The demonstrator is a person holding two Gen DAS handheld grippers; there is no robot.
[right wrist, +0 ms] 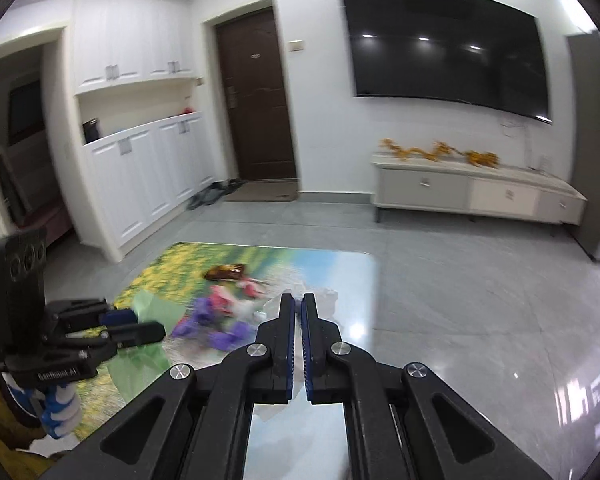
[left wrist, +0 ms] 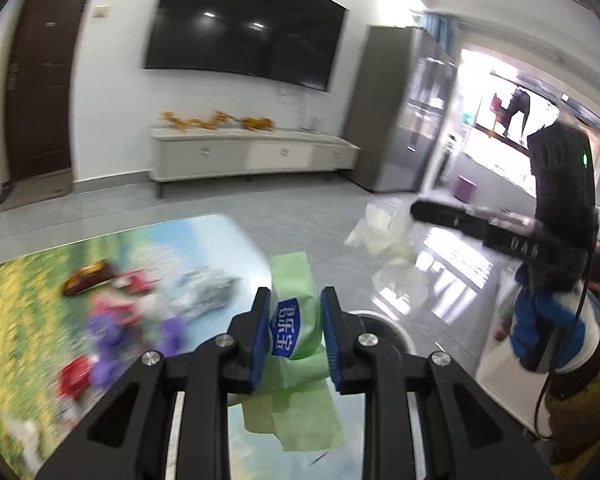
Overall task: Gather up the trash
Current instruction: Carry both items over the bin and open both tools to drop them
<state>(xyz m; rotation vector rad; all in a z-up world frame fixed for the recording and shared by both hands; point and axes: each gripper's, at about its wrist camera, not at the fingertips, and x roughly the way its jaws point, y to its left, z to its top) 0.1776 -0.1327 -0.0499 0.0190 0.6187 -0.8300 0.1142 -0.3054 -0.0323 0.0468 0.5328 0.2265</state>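
Now left claw (left wrist: 295,334) clamps green wrapper (left wrist: 296,320), long axis pointing away; right claw (right wrist: 299,344) pinches white tissue (left wrist: 384,236).

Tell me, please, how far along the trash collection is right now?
Underway. The left gripper grips a green wrapper, and the right gripper holds crumpled white paper. A brown wrapper plus red and purple pieces remain on the table.

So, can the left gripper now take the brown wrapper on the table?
Probably not yet. The left gripper is already shut on the green packet, so its fingers are full. The brown wrapper lies uncovered farther left on the table, with nothing over it.
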